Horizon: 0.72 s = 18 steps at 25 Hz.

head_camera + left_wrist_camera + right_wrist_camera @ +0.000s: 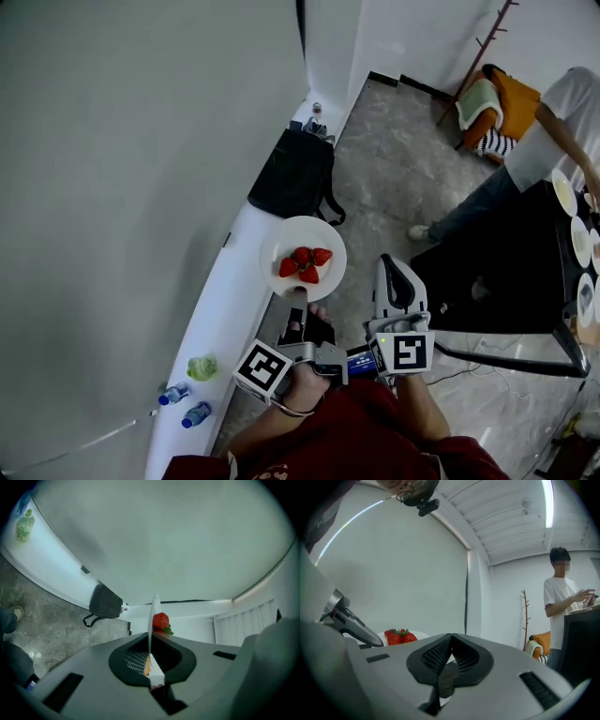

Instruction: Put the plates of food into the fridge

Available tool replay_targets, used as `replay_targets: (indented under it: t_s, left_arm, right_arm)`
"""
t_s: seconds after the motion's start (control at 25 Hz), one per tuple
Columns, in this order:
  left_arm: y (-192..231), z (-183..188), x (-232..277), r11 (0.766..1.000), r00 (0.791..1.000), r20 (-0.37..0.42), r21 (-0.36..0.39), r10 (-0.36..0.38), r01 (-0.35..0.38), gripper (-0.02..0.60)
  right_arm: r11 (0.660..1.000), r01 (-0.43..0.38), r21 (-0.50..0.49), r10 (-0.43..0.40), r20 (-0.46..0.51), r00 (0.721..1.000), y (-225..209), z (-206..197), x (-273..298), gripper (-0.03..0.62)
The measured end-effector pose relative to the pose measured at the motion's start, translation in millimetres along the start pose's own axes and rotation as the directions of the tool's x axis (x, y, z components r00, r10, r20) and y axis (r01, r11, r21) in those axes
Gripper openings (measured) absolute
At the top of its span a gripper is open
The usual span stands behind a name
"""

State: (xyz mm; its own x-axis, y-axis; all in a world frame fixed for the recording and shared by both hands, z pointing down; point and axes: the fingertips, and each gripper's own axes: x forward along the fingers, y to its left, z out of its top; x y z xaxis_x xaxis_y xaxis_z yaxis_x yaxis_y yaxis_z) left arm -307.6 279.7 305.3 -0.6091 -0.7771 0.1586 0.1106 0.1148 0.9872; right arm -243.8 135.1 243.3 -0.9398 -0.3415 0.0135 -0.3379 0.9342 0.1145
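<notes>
The left gripper [298,302] is clamping the near rim of the plate [302,242], jaws closed tight on it. It is holding the plate out in the air, and from the head view the plate is overlapping the edge of the white ledge [220,319] running along the wall [122,187]. The right gripper [386,267] is hanging just right of the plate and apart from it, its jaws pressed together with nothing between them. Open floor [394,178] is stretching ahead and to the right as far as a black table [506,272], where a person [539,141] is standing. Ahead of the plate a black bag [295,173] is sitting on the ledge, with its strap drooping over the edge. The plate is round and white, carrying four red strawberries [305,262] bunched at its middle. The left gripper view is catching the plate edge-on as a thin line, with one green-leafed berry showing beside it. The right gripper view is showing it lying level. Nearer the person, the ledge is bearing two bottles [173,394] and a green thing [202,367]. The floor is grey veined stone and the walls are white. In the far corner a coat stand [483,42] is leaning over an orange chair [511,94].
</notes>
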Motion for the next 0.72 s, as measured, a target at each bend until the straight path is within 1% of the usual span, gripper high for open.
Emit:
replay_targets:
  t_s: [0.16, 0.32, 0.48, 0.6, 0.72]
  left_arm:
    - [-2.6, -19.5, 23.9, 1.0, 0.995, -0.1, 0.022, 0.0, 0.003, 0.015]
    - [-6.2, -49.6, 51.0, 0.999, 0.978, -0.207, 0.041, 0.001, 0.008, 0.015]
    - [-7.0, -73.8, 83.3, 0.998, 0.962, -0.274, 0.065, 0.004, 0.015, 0.015]
    - [-10.2, -93.7, 107.1, 0.997, 0.947, -0.321, 0.078, 0.016, 0.01, 0.015]
    - [-16.8, -121.6, 128.5, 0.995, 0.922, -0.387, 0.097, 0.021, 0.018, 0.015]
  right_arm:
    - [0.995, 0.095, 0.003, -0.095, -0.01, 0.995, -28.7, -7.7, -8.4, 0.011]
    - [0.976, 0.216, 0.022, -0.215, -0.03, 0.976, -67.5, -17.6, -15.7, 0.011]
    - [0.959, 0.281, 0.032, -0.28, -0.037, 0.959, -102.2, -29.8, -8.7, 0.011]
    - [0.945, 0.322, 0.051, -0.321, -0.027, 0.947, -127.1, -35.3, -6.5, 0.011]
    - [0.918, 0.392, 0.061, -0.391, -0.03, 0.92, -159.0, -37.5, -12.4, 0.011]
